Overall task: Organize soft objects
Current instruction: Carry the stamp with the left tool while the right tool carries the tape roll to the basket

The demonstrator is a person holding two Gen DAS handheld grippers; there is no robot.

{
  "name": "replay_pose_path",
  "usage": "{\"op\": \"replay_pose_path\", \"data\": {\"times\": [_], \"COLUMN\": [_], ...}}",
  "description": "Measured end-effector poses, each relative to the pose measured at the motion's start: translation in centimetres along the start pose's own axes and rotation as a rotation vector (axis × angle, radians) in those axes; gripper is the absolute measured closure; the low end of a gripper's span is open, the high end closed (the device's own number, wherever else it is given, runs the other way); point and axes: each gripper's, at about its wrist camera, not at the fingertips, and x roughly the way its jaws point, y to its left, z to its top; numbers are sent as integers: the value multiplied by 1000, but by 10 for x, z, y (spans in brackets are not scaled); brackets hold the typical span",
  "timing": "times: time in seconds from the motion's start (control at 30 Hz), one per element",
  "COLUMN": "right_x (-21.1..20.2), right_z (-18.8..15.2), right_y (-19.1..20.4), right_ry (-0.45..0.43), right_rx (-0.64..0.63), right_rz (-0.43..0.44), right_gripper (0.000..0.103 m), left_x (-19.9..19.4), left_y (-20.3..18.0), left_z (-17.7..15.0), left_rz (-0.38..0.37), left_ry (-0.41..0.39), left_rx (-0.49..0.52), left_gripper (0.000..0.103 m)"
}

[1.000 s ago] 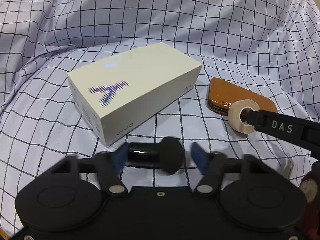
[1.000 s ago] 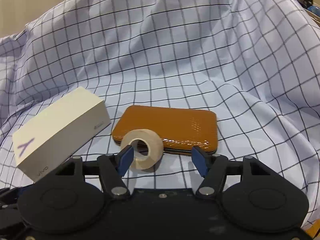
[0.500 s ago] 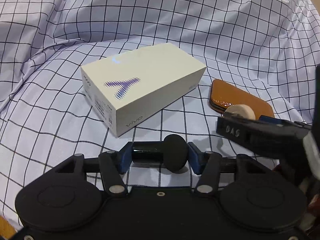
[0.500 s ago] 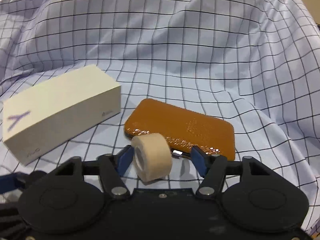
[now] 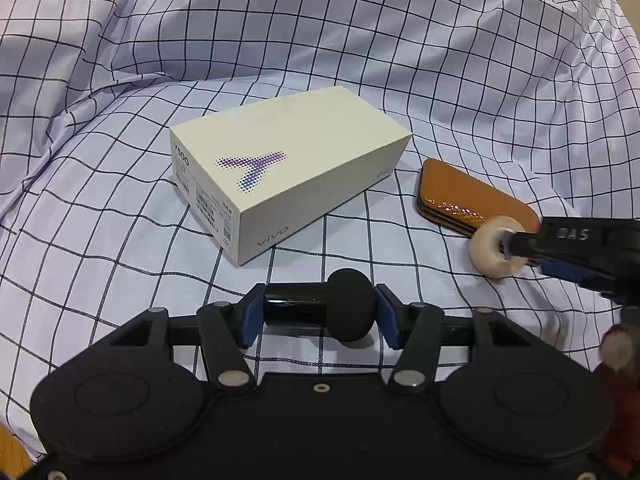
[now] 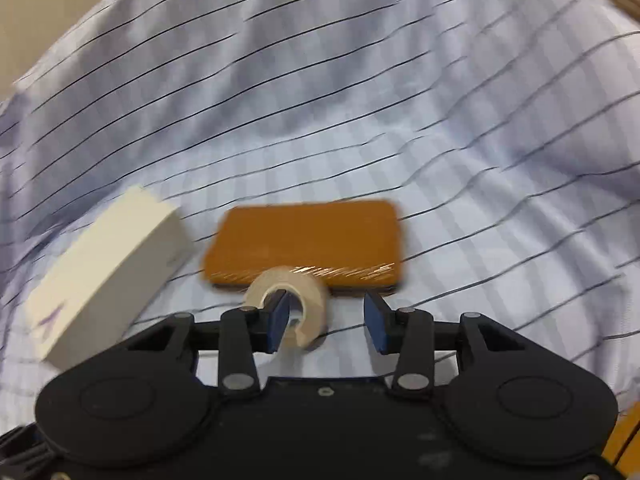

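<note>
Well, the tape roll [image 6: 310,290] sits to the right of the white box [image 5: 288,160], just in front of the brown wallet [image 5: 460,192]. It is a small cream ring and looks light and a bit squashy. One finger of the right tongs [image 6: 326,322] pokes through its hole. These tongs are pulled close together, but the other pad does not seem to press the roll. So I think the roll only hangs there and could slip off. A pinch across the ring's wall would likely hold it better.

The left tongs [image 5: 320,314] are clamped on a black stick with a foam ball [image 5: 352,310], just in front of the box. The stick is shiny and hard. The ball looks soft and dull, so a hard squeeze there would squash it.

The box has stiff card sides and sharp corners. The wallet is flat, smooth and glossy with round corners. Under them all lies a checked cloth [image 5: 320,40], thin and full of folds.
</note>
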Motion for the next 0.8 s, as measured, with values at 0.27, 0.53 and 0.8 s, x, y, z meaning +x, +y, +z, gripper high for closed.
{"op": "replay_pose_path", "data": {"times": [0.27,0.53,0.8], "right_x": [-10,7,16], "right_z": [-16,-26,-24], "right_y": [25,48,47], "right_ry": [-54,-63,-49], "right_rx": [-167,-288,-295], "right_rz": [25,-43,-79], "right_gripper": [35,37,56], "left_x": [0,-1,-3], "left_y": [-2,0,-3], "left_z": [0,0,1], "left_rz": [-2,1,-2], "left_ry": [-5,-5,-9], "left_rx": [-3,-6,1], "left_gripper": [49,49,49]}}
